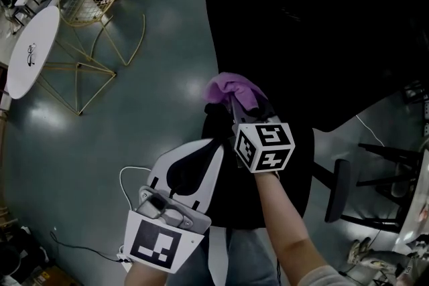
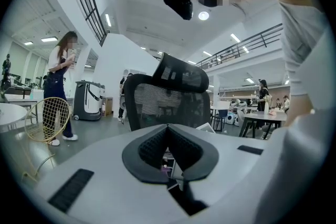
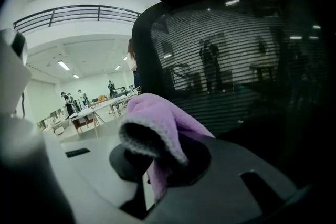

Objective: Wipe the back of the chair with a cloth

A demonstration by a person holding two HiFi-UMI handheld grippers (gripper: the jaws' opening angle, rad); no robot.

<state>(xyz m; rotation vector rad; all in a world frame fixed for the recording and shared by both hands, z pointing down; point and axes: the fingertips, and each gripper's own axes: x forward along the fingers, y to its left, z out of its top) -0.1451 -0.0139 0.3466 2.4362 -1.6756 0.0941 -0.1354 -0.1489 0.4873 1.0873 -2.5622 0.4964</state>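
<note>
The right hand-held gripper (image 3: 157, 161) is pinching a purple microfibre cloth (image 3: 160, 122). The cloth bunches over and ahead of its jaw tips, with a loose tail hanging below. Just beyond the tips stands the black mesh chair back (image 3: 236, 76), with the headrest above; I cannot tell whether the cloth touches the mesh.

The cloth looks light, soft and limp, so it is best gripped by a thick fold, leaving a pad ahead of the tips. The mesh will probably give under pressure.

The left hand-held gripper (image 2: 168, 129) is pressed together, holds nothing, and sits beside and behind the right one.
</note>
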